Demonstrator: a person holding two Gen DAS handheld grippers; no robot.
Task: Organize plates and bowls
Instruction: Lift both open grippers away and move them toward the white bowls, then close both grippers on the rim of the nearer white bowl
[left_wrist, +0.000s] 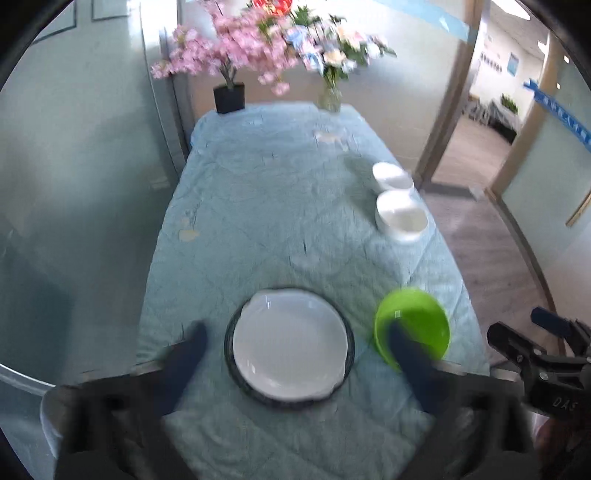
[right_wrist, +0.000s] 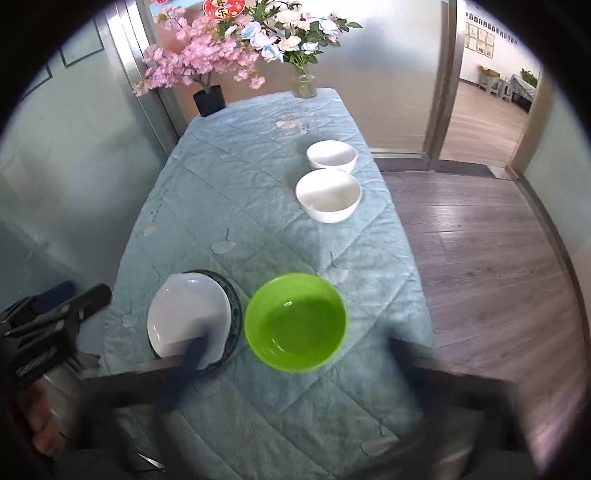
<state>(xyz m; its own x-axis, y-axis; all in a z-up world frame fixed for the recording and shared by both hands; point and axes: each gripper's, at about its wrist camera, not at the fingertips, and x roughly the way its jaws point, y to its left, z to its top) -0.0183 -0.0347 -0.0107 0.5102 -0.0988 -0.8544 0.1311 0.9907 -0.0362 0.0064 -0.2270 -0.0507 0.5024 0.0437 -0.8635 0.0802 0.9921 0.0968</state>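
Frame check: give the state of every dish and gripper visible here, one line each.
White plate: stacked on dark-rimmed plate.
Green bowl: upright, empty, on tablecloth.
Two white bowls: upright, side by side.
Left gripper: open, holding nothing.
Right gripper: open, holding nothing.

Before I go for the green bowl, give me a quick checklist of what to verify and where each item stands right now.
1. Right gripper open: ok.
2. Left gripper open, holding nothing: ok.
3. Green bowl upright and empty: ok.
4. Green bowl between the right fingers: ok.
5. White plate seated on the dark plate: ok.
6. Two white bowls apart from each other: cannot tell.
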